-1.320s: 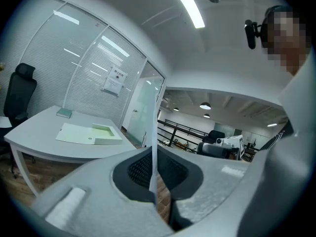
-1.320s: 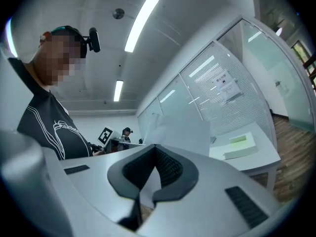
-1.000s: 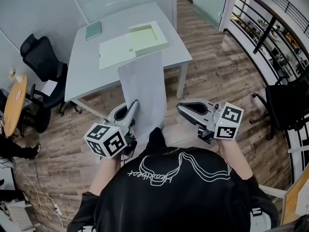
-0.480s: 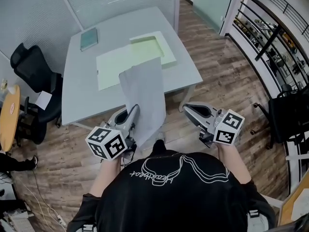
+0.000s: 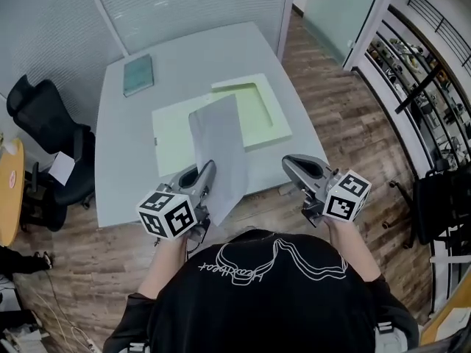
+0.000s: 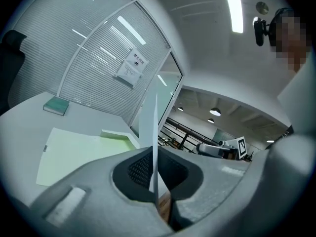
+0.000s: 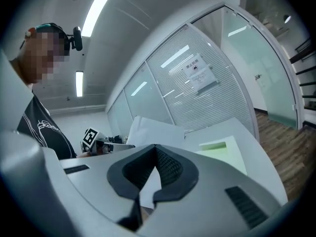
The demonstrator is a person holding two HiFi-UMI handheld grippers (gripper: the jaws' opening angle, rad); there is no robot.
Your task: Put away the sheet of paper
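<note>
— What carries it all?
— A light grey table (image 5: pixel 125 160) on a wooden floor (image 5: pixel 346 123).
— And what lies on the table?
— A teal notebook (image 5: pixel 138 74) flat near the far left corner. At the middle, well apart from it, a pale green file box (image 5: pixel 257 112) lies open, its lid (image 5: pixel 171 134) flat to the left.
</note>
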